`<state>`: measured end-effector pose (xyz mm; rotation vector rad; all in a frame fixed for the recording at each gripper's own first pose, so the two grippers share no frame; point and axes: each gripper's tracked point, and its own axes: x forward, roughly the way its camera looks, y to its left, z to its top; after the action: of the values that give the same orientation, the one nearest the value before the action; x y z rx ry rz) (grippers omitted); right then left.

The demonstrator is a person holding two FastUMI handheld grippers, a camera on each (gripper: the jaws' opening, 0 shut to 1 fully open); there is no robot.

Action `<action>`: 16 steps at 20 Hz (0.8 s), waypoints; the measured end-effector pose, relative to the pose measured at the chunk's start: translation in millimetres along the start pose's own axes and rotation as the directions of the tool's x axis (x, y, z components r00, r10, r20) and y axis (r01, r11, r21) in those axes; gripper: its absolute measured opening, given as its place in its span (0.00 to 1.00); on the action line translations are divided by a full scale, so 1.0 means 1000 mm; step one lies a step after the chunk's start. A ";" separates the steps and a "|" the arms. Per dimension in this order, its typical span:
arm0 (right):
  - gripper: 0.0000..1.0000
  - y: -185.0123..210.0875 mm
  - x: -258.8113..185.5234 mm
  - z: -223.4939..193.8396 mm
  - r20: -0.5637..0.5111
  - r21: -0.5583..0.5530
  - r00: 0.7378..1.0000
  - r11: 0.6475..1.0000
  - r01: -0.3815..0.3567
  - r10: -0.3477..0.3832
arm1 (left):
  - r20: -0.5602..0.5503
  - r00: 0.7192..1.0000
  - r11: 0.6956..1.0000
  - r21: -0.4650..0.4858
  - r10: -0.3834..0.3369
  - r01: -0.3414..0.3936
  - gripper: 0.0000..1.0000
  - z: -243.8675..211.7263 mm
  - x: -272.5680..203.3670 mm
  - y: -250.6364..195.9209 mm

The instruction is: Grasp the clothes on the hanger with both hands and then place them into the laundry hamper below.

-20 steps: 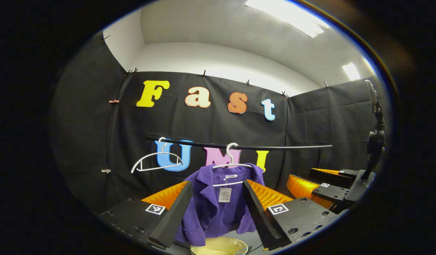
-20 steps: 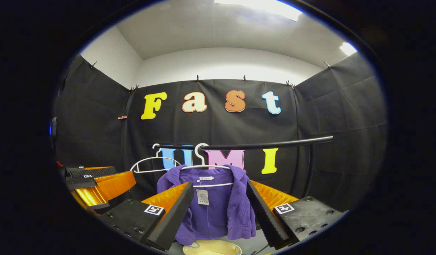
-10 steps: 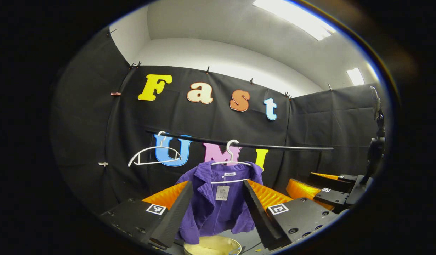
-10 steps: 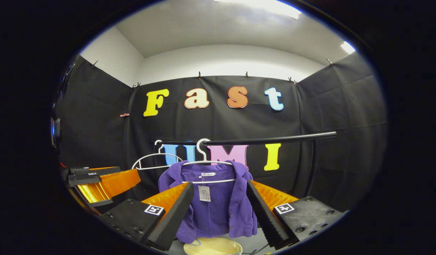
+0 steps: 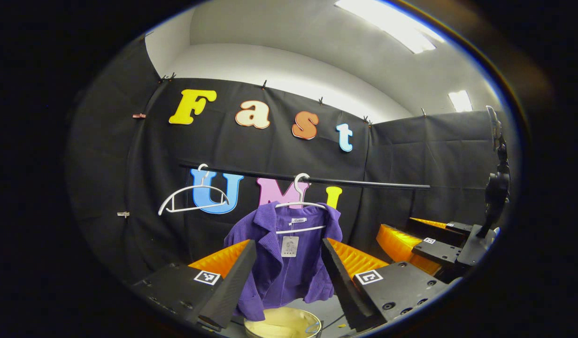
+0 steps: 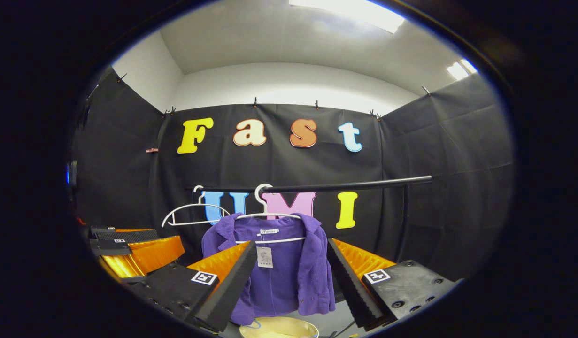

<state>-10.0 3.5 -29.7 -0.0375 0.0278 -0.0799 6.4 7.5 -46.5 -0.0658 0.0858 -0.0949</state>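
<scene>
A purple jacket hangs on a white hanger from a black rail. Below it stands a pale yellow hamper, its rim at the bottom edge of both views. My left gripper is open, short of the jacket, which shows between its fingers. My right gripper is open too, facing the jacket from a little distance. In the left gripper view the right gripper shows at the right. In the right gripper view the left gripper shows at the left.
An empty white hanger hangs on the rail left of the jacket. A black stand with a camera mount rises at the right edge of the left gripper view. Grey floor lies around the hamper.
Both views have shifted slightly: the jacket and rail sit a little higher in them, and more of the hamper's rim shows. Both grippers stay open.
</scene>
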 end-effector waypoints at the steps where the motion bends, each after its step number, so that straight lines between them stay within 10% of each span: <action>1: 0.97 0.000 0.003 -0.005 -0.005 0.004 1.000 1.000 0.004 -0.004 | -0.005 1.000 1.000 -0.006 -0.001 0.001 0.89 -0.004 0.004 0.004; 16: 0.97 -0.048 0.190 -0.105 0.011 0.087 0.994 0.990 -0.107 0.106 | -0.038 0.975 0.970 -0.105 0.217 -0.220 0.89 -0.090 0.165 0.024</action>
<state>172.4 -63.2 -137.4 0.0514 0.0196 0.0256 163.9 9.8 -151.7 -0.1639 0.1238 0.1295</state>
